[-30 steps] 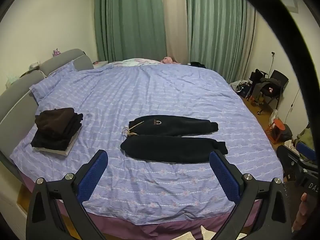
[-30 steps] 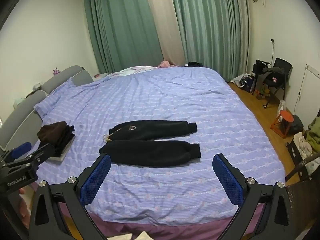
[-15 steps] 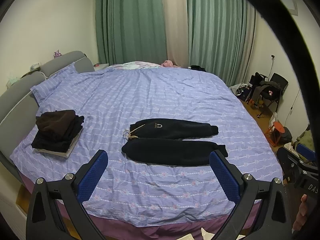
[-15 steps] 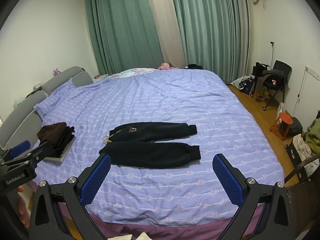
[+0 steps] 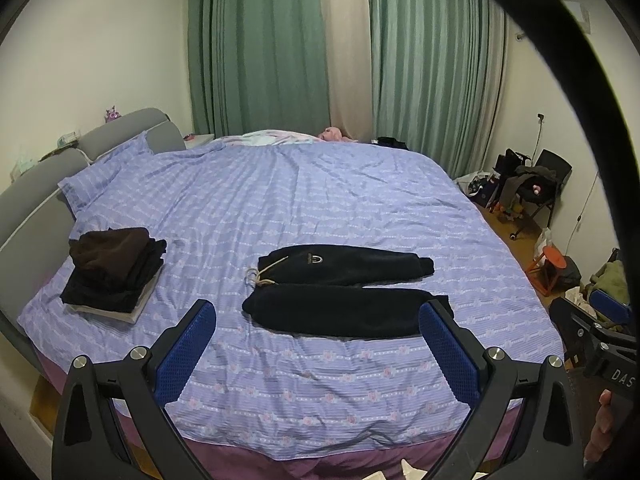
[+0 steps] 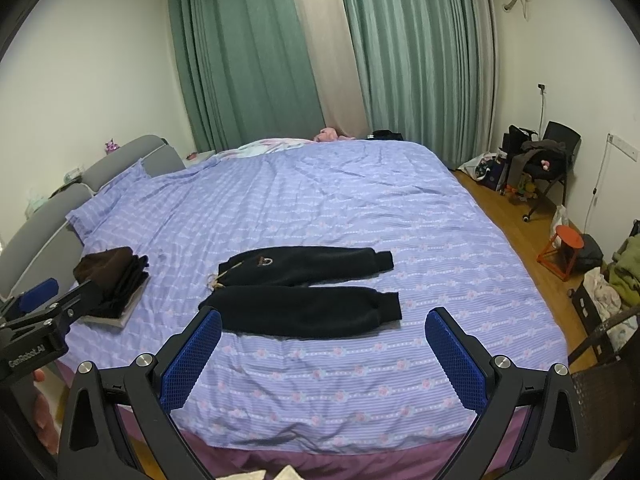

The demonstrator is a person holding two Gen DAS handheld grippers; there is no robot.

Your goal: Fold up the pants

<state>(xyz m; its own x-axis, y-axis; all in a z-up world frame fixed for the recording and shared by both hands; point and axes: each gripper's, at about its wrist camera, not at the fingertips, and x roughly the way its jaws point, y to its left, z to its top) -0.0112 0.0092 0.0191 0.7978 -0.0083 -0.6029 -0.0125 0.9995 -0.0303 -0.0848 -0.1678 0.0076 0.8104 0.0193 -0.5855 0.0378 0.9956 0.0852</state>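
At nine o'clock on the lilac striped bedspread (image 5: 320,200) a stack of folded dark clothes (image 5: 114,270) sits well apart from the black fleece pants (image 5: 344,286), spread flat at centre, waistband leftward. The left hand-held gripper (image 5: 316,354) and right hand-held gripper (image 6: 324,354) both hover wide and empty. Folding looks unstarted; next, reach for a leg.

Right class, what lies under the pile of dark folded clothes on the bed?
A pale flat item pokes out beneath the pile; only its edge shows, so what it is cannot be told. Below that, the bedspread.
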